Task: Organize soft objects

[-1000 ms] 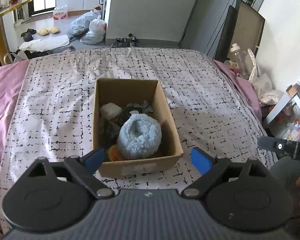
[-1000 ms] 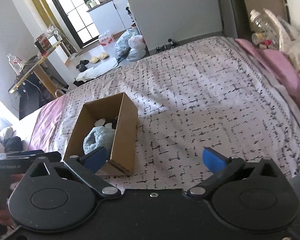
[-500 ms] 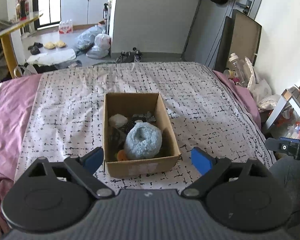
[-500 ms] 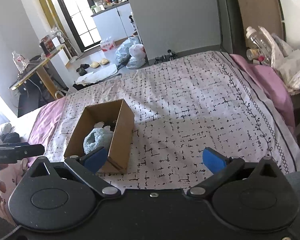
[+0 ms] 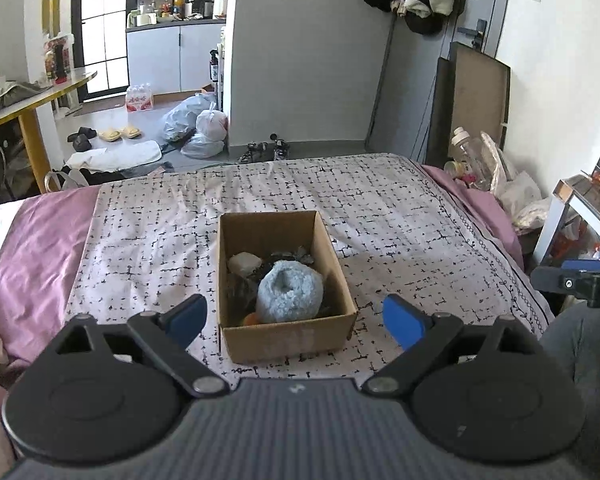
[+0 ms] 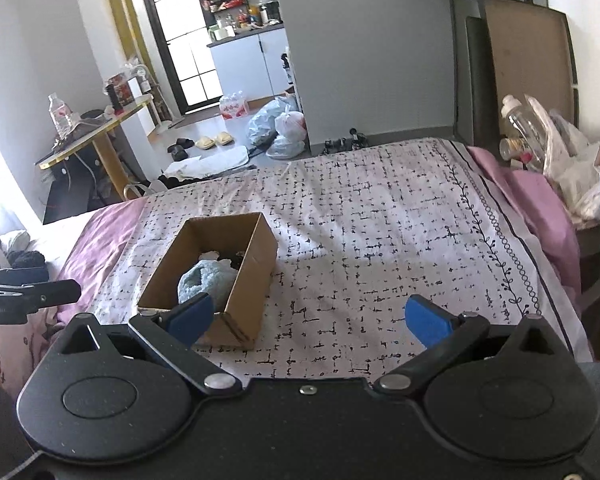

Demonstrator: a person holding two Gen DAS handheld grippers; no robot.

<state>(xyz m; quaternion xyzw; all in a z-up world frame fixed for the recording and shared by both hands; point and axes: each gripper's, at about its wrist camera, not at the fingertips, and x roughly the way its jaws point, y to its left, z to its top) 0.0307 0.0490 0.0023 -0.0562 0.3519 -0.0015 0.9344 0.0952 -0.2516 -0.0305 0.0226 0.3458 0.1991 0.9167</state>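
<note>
The left gripper (image 5: 296, 318) hangs above the near edge of the bed with its two blue-padded fingers (image 5: 188, 315) spread wide and nothing between them; the open brown cardboard box (image 5: 286, 336) sits on the bed just beyond and between the fingertips, not touching them. The right gripper (image 6: 306, 316) is likewise spread wide and holds nothing, with the same box (image 6: 248, 280) ahead of its left finger and bare bedspread ahead of its right.

There is one box, rectangular, with plain walls and a pale label patch on its near face. Inside, a fluffy light-blue plush ring with a dimple in its middle (image 5: 290, 290) fills the near half and rises close to the rim. Behind it lie one small cream-white lump (image 5: 242, 262) and a heap of dark grey soft pieces (image 5: 288, 258) whose number cannot be told. A single bit of orange (image 5: 252, 319) shows at the near left corner beneath the blue plush.

The white bedspread with a black broken-grid print (image 5: 380, 216) carries the box near its middle, and a mauve-pink sheet (image 5: 32, 264) shows along both sides of the bed.
</note>
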